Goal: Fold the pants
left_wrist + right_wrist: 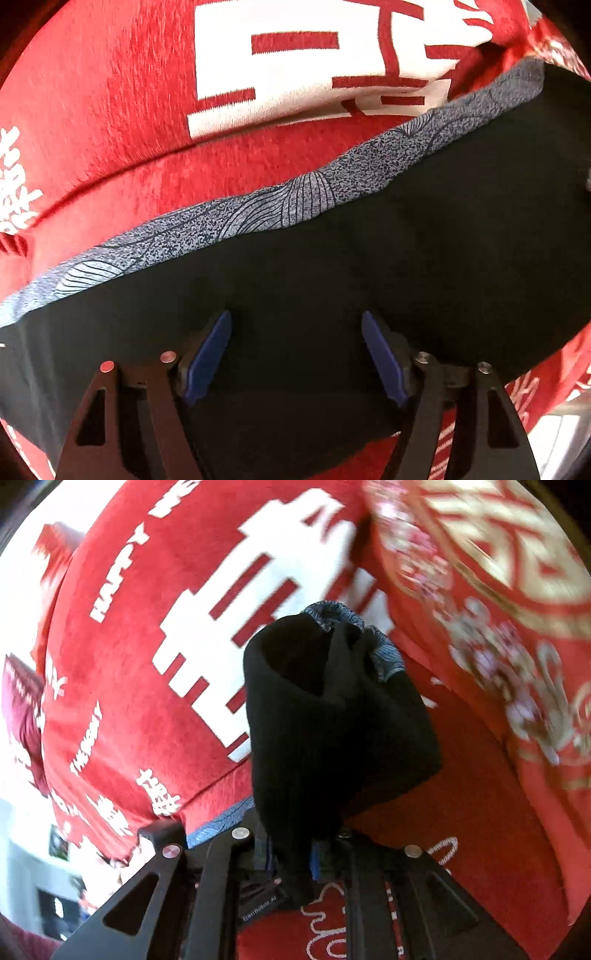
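Left wrist view: the pants (406,258), black with a grey patterned band (295,199) along the far edge, lie spread across a red blanket (110,110) bearing large white characters. The left gripper (295,354) stands over the near part of the black cloth. Its jaws are spread, with the blue pads (207,358) well apart. Black fabric lies between and beneath them, but the pads do not press on it. Whether the fingertips touch the cloth below cannot be told.

Right wrist view: the right gripper (314,849) has its jaws pressed together on a bunch of the pants (332,720). The cloth rises from the jaws as a dark, rolled mass, raised off the blanket (147,664). A strip of the grey patterned band (384,657) shows at its far end. To the right lies a red cushion (498,609) with gold ornament, blurred. A bright room shows at the left edge, with details too blurred to identify.
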Available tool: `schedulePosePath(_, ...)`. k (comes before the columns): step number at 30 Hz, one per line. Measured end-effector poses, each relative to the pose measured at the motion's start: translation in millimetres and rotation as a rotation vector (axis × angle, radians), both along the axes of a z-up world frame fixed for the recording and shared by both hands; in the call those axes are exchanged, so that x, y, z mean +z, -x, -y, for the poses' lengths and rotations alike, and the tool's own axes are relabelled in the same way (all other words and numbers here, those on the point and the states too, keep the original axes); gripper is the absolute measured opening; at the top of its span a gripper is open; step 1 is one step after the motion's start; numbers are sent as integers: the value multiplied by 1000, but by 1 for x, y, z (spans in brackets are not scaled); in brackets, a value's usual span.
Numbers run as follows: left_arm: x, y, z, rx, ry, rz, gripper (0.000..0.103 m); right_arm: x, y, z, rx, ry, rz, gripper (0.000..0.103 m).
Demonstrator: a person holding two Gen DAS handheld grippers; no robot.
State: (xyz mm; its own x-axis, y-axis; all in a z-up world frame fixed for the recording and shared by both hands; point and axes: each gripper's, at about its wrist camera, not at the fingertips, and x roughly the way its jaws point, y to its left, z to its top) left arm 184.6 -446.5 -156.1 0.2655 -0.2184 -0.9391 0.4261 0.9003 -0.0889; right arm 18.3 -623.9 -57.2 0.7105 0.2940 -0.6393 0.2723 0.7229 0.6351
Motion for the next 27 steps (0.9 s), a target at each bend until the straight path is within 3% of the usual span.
schedulePosePath(4, 12, 3, -23, -7, 55, -59, 74, 22, -11, -23, 37, 79, 3, 15)
schedulePosePath(8, 39, 11, -59, 12, 90, -24, 74, 43, -15, -64, 96, 194, -3, 15)
schedulePosePath(10, 49, 14, -90, 23, 91, -15, 89, 50, -19, -88, 125, 246, -8, 15)
schedulePosePath(16, 60, 11, -196, 140, 55, -13, 89, 52, -37, -178, 236, 399, -31, 18)
schedulePosePath(19, 52, 12, -249, 232, 25, -26, 89, 35, -50, -239, 319, 485, -65, 23)
schedulePosePath(22, 39, 11, -296, 303, -12, -47, 89, -9, -60, -304, 434, 616, -151, 33)
schedulePosePath(25, 26, 18, -328, 345, -47, -77, 89, -68, -51, -367, 577, 887, -302, 45)
schedulePosePath(26, 23, 20, -334, 354, -48, -84, 89, -73, -41, -388, 610, 1009, -293, 46)
schedulePosePath(27, 22, 22, -340, 364, -41, -90, 89, -70, -31, -393, 632, 1037, -258, 48)
